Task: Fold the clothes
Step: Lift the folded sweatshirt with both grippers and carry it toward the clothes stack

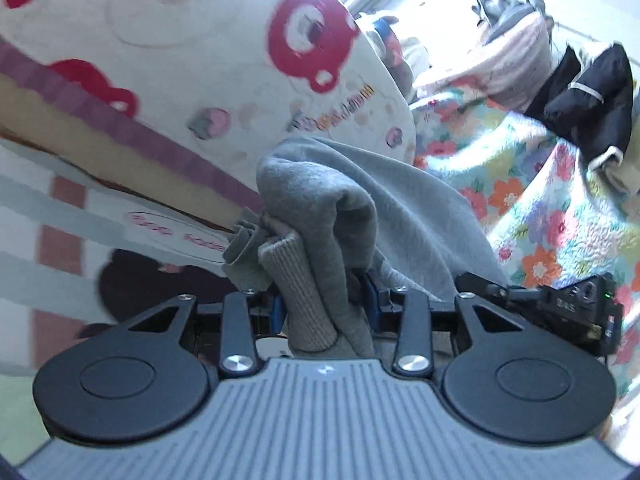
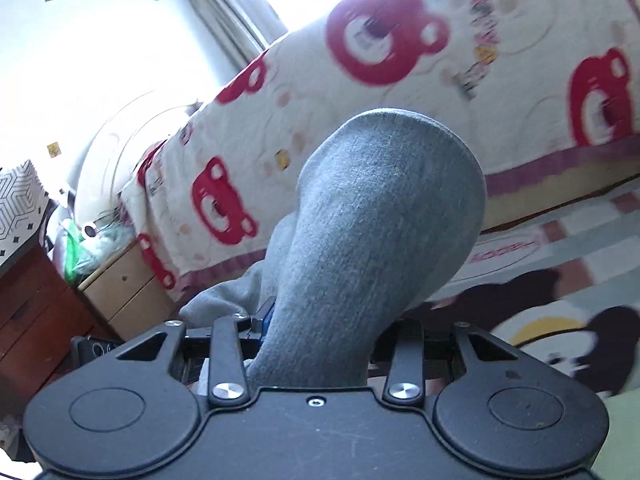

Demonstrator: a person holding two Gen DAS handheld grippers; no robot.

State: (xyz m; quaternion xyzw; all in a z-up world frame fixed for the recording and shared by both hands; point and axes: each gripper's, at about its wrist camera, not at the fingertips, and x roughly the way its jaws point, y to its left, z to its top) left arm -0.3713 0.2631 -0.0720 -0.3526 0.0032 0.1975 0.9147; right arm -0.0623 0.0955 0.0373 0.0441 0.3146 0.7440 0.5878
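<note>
A grey sweatshirt [image 1: 352,216] is bunched between the blue pads of my left gripper [image 1: 324,304], which is shut on it; a ribbed cuff [image 1: 304,304] hangs down between the fingers. In the right wrist view another thick fold of the same grey sweatshirt [image 2: 376,232] bulges up out of my right gripper [image 2: 320,332], which is shut on it, and the cloth hides most of the pads. Both grippers hold the garment in the air in front of a bed.
A bed with a cream bear-print cover [image 1: 192,48] [image 2: 400,80] fills the background. A floral quilt [image 1: 520,184] and piled clothes [image 1: 580,100] lie at the right in the left wrist view. Wooden drawers [image 2: 128,296] stand by the bed. A patterned play mat [image 2: 560,264] covers the floor.
</note>
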